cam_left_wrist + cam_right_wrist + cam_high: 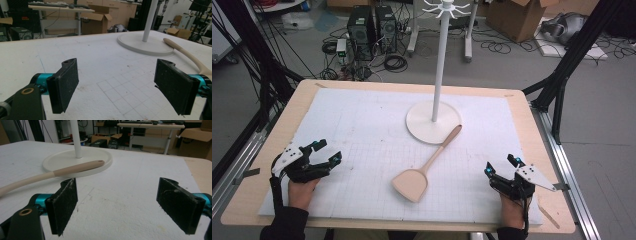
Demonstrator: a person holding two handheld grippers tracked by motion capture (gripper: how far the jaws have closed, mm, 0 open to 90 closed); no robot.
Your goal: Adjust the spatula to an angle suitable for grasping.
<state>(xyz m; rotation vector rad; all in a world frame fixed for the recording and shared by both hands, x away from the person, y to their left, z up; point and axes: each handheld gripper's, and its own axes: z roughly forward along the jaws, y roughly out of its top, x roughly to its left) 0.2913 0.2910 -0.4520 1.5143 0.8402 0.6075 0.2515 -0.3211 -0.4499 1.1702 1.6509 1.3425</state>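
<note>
Left gripper (323,152), at the near left corner of the bench (252,200): its jaws stand wide with nothing between them, and it rests low on the white gridded mat (362,125), well apart from the work, a likely waiting posture. In the left gripper view the mat lies bare between the pads (65,82). Centre: the wooden spatula (422,170) lies flat on the mat, blade toward the person, handle running away and to the right so that its tip rests on the round base of the white hook stand (434,107) (the handle end shows a small hole, presumably for hanging on the hooks at the top of the stand). Right gripper (501,166), at the near right corner: jaws likewise wide and empty, aimed toward the handle, probably the better placed of the two to take it.
</note>
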